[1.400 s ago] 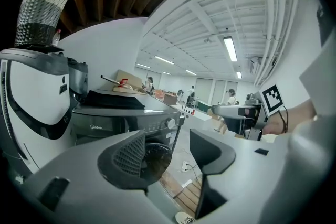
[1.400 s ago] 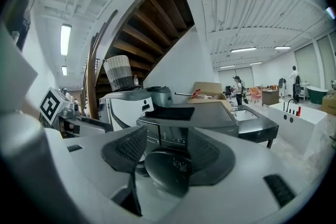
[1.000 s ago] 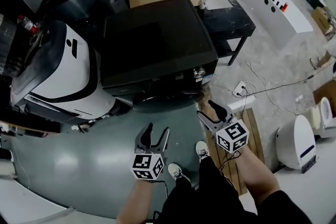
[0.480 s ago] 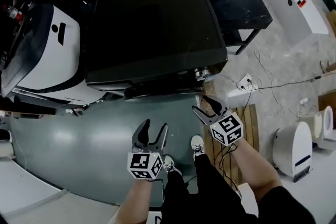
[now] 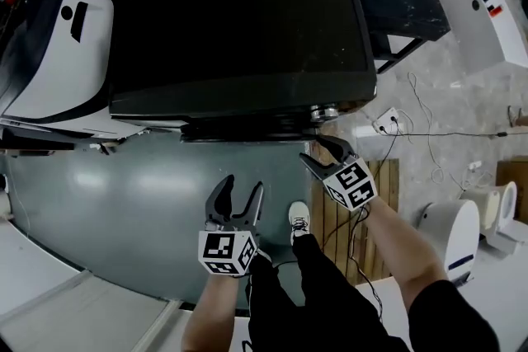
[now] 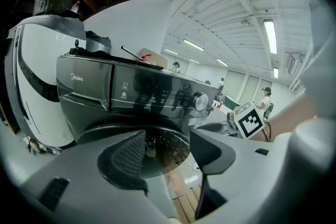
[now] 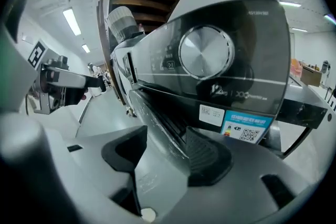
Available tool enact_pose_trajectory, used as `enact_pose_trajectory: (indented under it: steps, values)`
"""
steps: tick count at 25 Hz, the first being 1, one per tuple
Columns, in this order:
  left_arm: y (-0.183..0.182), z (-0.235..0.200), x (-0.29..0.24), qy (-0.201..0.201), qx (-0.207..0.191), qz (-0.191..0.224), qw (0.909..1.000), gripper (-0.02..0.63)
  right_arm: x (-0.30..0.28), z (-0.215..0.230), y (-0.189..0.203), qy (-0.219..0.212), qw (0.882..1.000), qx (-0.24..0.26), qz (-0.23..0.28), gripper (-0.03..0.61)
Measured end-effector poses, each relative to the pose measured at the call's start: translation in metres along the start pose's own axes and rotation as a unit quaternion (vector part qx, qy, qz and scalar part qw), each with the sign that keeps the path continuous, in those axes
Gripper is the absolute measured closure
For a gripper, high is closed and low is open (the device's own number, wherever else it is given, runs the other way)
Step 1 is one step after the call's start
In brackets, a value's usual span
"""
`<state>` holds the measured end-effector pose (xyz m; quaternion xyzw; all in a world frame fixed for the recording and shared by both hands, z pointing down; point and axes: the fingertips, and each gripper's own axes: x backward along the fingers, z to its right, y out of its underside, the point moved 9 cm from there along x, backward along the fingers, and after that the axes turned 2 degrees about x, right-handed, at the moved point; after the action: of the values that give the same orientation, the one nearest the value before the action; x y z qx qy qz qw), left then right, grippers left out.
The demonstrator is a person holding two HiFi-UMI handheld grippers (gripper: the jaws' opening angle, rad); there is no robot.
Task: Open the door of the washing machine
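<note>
Washer (image 5: 239, 12): dark, top facing the head view, front edge towards the person; it stands on a grey-green floor (image 5: 124, 210).
Door (image 6: 163, 147): round dark glass in the washer's front, below the control panel; in the left gripper view it sits flat against the front.
Knob (image 7: 206, 52): silver, on the panel's right end, just above the right gripper.
Right gripper (image 5: 313, 149): at the front's right corner, tips up against the door's edge. In the right gripper view its jaws are spread and straddle the door's rim (image 7: 157, 118). The right pad (image 7: 207, 157) lies close behind the rim and the left one stands off it, so nothing is clamped.
Left gripper (image 5: 242, 184): held over the floor, short of the washer and apart from it, pointing at the front. Its jaws are spread with nothing between them, only the door seen beyond.
Label (image 7: 247, 131): blue and white sticker under the knob.
White appliance (image 5: 58, 53): just left of the washer.
Pallet (image 5: 334, 218): wooden slats on the floor under the right forearm.
Shoe (image 5: 299, 217): white, between the two grippers.
</note>
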<state>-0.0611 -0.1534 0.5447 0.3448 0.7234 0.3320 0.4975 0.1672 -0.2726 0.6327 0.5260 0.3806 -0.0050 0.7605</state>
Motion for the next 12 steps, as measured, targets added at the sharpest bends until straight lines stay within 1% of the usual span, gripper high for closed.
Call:
enact_pose_trajectory:
  steps: [8,12]
  values:
    - [0.017,-0.010,-0.018,-0.019,0.016,-0.014,0.9996,0.348,-0.042,0.018,0.015,-0.019,0.999,0.022,-0.029,0.336]
    - [0.021,-0.013,-0.027,-0.019,0.022,-0.018,0.9994,0.348,-0.057,0.021,0.020,-0.025,0.998,0.037,-0.044,0.341]
